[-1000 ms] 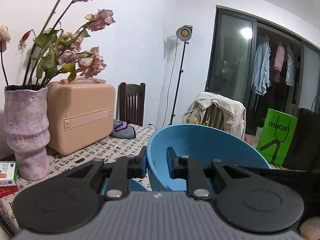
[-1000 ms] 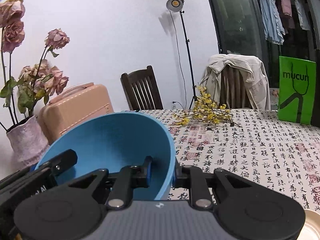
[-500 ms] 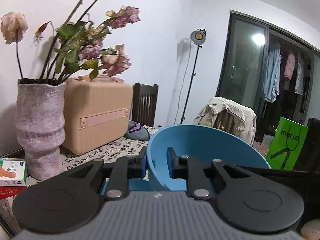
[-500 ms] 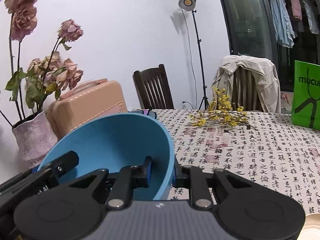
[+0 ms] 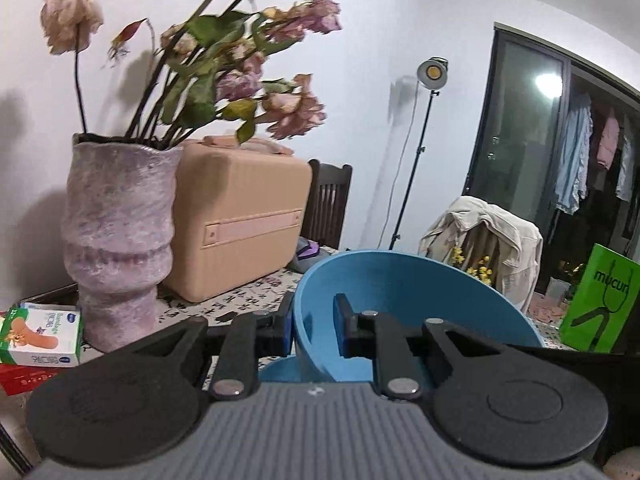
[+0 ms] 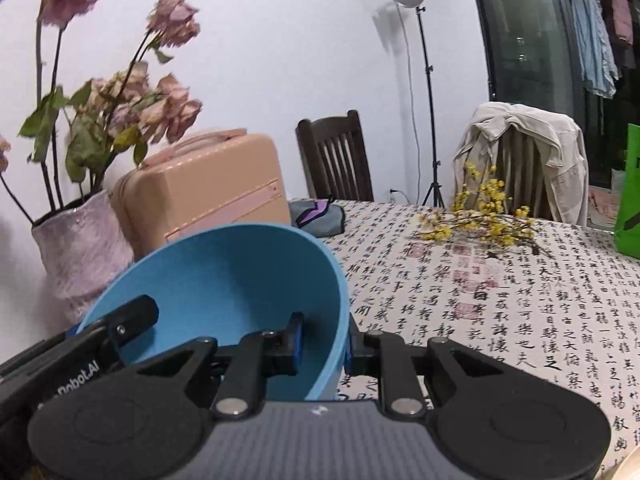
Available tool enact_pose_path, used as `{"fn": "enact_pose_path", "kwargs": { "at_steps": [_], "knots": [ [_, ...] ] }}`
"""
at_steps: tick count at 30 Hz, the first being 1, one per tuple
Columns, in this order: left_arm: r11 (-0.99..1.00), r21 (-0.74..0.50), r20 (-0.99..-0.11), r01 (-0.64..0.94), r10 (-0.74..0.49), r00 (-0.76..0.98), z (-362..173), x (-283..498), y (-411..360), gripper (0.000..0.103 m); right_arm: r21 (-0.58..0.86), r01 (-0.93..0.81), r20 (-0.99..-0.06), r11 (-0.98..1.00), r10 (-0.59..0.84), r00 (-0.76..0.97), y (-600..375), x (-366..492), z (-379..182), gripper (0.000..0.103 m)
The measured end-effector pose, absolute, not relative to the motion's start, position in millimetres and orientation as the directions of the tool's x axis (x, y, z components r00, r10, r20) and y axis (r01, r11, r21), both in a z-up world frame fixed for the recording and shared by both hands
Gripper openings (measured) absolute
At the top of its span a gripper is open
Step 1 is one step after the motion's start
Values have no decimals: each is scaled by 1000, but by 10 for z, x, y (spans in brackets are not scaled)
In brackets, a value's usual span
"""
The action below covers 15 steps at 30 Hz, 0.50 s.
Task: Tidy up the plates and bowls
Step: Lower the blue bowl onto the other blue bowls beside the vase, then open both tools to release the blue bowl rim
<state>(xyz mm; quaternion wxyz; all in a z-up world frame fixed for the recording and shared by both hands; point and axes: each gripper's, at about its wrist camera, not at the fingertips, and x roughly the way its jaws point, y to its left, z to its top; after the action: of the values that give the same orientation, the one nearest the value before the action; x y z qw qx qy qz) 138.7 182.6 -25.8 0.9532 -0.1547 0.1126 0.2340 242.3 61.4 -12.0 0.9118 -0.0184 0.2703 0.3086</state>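
**Blue bowl carried two-handed toward the vase end of the table**

Left to right:
- small white-and-green printed carton [image 5: 42, 334] at the table edge, touching the base of the mottled lilac ceramic vase of wilted pink roses [image 5: 118, 240]
- peach hard-shell vanity case [image 5: 240, 220] just beside the vase, behind it
- left gripper [image 5: 311, 326]: clenched on the near-left rim of the round matte-blue plastic bowl [image 5: 404, 292], one finger outside the wall, one inside
- right gripper [image 6: 325, 346]: clamped on the opposite rim of the bowl, wall pinched between the pads; left gripper's finger visible across the bowl in this view
- bowl is tilted and looks lifted off the calligraphy-print tablecloth [image 6: 520, 300]; a second patch of blue [image 5: 280, 368] sits below it in the left view, can't tell what it is
- yellow flower sprig [image 6: 480, 220] on the cloth, well apart to the right

Change over the last second: vase, roses and case have grown larger and slid rightward in both views; green paper bag [image 5: 600, 308] now at the far right edge. Both grips unchanged

Read: transport phase, bowl not yet set down. Drop spot not visible. Main risk looks like clipping the vase or rose stems
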Motion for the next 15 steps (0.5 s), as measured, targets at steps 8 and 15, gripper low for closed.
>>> {"fn": "enact_pose_path", "kwargs": {
  "at_steps": [8,15],
  "knots": [
    [824,-246,-318,-510,428,846,-418,1363,1985,19,110,-597,-542,794,552,634,838,2420,-313,19],
    [815,-243,-370,-526,423,827,-583,1425,2056,19,84,-601,-563,795,535,630,930,2435,-516,19]
  ]
}}
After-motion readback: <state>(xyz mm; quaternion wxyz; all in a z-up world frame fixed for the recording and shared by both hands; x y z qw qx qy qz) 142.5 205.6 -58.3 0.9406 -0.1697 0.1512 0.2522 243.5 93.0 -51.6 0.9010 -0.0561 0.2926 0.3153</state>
